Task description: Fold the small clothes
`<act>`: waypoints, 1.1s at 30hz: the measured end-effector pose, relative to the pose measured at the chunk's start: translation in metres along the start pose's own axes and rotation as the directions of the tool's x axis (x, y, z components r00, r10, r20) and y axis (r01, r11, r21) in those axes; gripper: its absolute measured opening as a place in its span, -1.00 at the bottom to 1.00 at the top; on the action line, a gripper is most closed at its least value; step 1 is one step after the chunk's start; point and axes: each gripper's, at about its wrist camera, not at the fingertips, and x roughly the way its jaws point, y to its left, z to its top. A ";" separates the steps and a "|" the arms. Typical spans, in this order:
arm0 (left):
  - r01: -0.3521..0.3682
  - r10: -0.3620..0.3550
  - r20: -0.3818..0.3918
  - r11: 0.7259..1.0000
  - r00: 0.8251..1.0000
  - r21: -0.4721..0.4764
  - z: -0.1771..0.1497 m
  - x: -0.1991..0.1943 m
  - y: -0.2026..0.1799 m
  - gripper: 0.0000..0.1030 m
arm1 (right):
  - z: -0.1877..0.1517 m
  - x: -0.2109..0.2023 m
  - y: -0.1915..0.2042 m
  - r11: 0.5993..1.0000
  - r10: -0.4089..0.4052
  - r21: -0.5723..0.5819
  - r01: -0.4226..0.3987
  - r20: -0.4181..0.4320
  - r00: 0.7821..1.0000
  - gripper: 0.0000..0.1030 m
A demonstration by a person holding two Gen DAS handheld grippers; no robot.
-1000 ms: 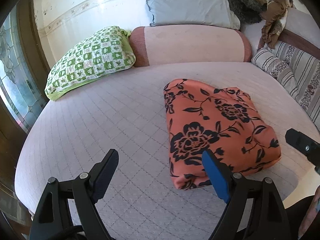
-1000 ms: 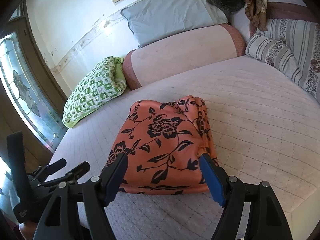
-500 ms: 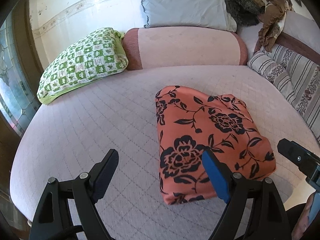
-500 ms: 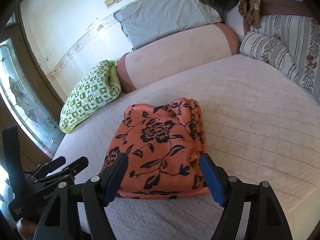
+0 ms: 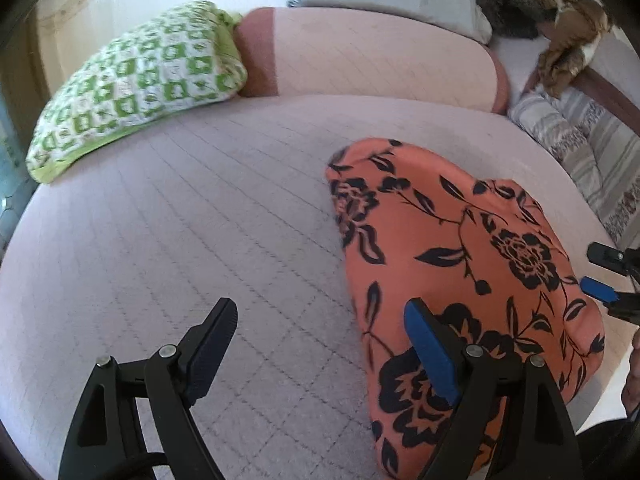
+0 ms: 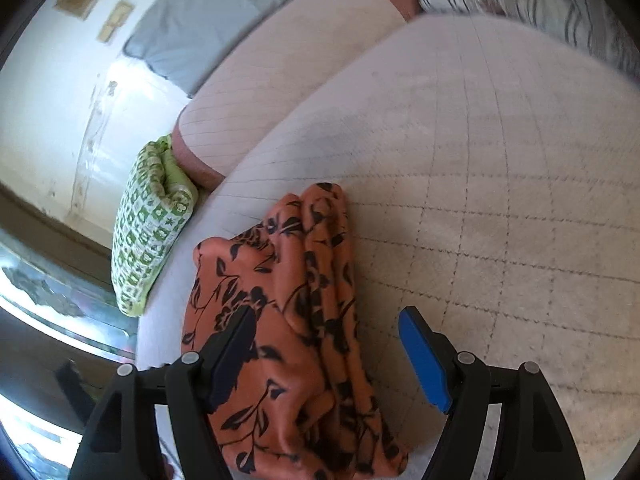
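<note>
Grippers first: your left gripper (image 5: pixel 318 342) and right gripper (image 6: pixel 326 350) both stand wide, holding nothing. The orange flowered cloth (image 5: pixel 460 280) lies folded on the bed (image 5: pixel 180 240), under your right gripper, right of your left. Farther off sits a green pillow (image 5: pixel 136 84).

Bare quilted bedspread (image 5: pixel 180 240) left of folded orange cloth (image 5: pixel 460 280); pillows (image 5: pixel 136 84) along wall.

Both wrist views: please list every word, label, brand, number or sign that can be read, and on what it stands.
None can be read. The orange floral garment, the green checked pillow and the bed cover carry only patterns. The wall plates in the right wrist view are blurred, with no legible marking.
</note>
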 end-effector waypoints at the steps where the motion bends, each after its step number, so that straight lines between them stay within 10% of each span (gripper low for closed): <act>1: 0.040 -0.040 -0.004 0.999 0.999 -0.002 0.003 0.002 -0.001 0.66 | 0.001 0.005 -0.002 1.000 0.015 0.004 -0.015 -0.023 1.000 0.50; 14: 0.381 -0.396 -0.141 0.916 0.907 -0.125 0.012 0.046 -0.015 0.66 | 0.002 0.075 -0.002 0.987 0.161 0.064 -0.150 -0.231 0.960 0.51; 19: 0.387 -0.404 -0.130 0.912 0.906 -0.136 0.012 0.045 -0.016 0.55 | -0.004 0.083 0.011 0.990 0.140 0.030 -0.137 -0.230 0.963 0.23; 23: 0.382 -0.398 -0.099 0.912 0.912 -0.148 0.012 0.037 -0.013 0.05 | -0.009 0.080 0.025 0.993 0.105 -0.023 -0.112 -0.211 0.972 -0.10; 33: 0.317 -0.313 0.050 0.937 0.948 -0.146 0.028 -0.013 0.011 -0.24 | -0.020 0.056 0.075 0.977 0.180 -0.105 -0.187 -0.071 0.981 -0.20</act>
